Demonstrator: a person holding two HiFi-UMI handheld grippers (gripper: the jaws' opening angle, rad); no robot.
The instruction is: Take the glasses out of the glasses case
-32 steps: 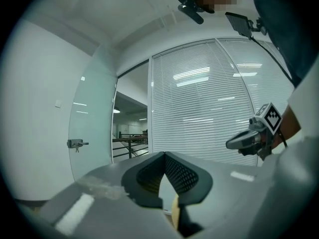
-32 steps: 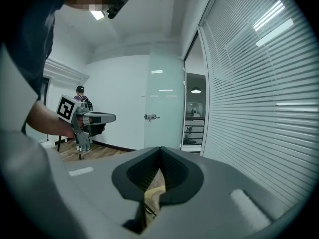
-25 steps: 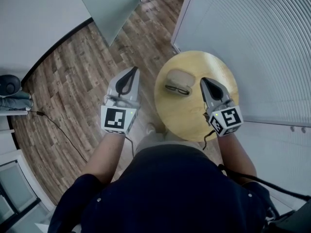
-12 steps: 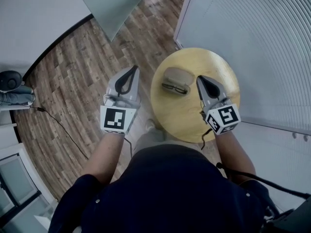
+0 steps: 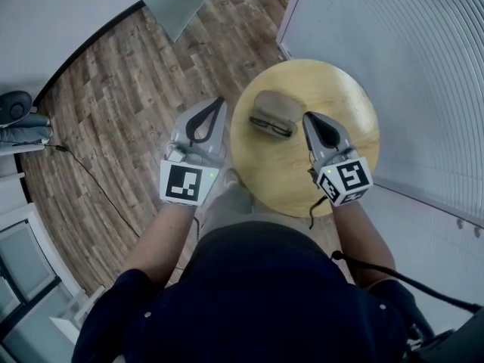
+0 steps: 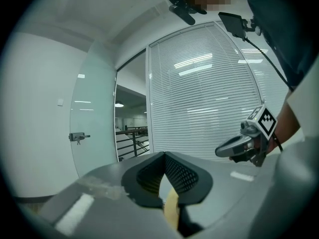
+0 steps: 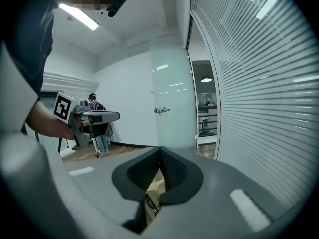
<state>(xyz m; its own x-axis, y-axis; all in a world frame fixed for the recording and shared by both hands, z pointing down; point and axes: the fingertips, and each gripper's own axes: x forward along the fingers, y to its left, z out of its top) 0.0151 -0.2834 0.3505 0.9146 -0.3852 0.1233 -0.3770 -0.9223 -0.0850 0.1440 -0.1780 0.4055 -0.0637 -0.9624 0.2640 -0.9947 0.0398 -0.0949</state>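
**A:** Starting with the glasses (image 5: 270,126), where do we have them?

**B:** On the round table (image 5: 340,104), in the upper middle of the head view. The dark frame lies against the near edge of the beige glasses case (image 5: 278,106). We cannot tell whether it sits in an open half of the case or just outside it.

**A:** And our claws?

**B:** Both are closed on nothing, tips pressed together. Our right gripper (image 5: 308,117) hangs over the table just right of the case. We judge it is placed there because it has the shorter reach to the frame.

**A:** The left one?

**B:** Our left gripper (image 5: 219,103) hangs just left of the table's rim, over the wooden floor (image 5: 113,104). It is probably off to the side so it can come in and steady the case.

**A:** So what next?

**B:** We would have to part the right jaws before lifting anything.
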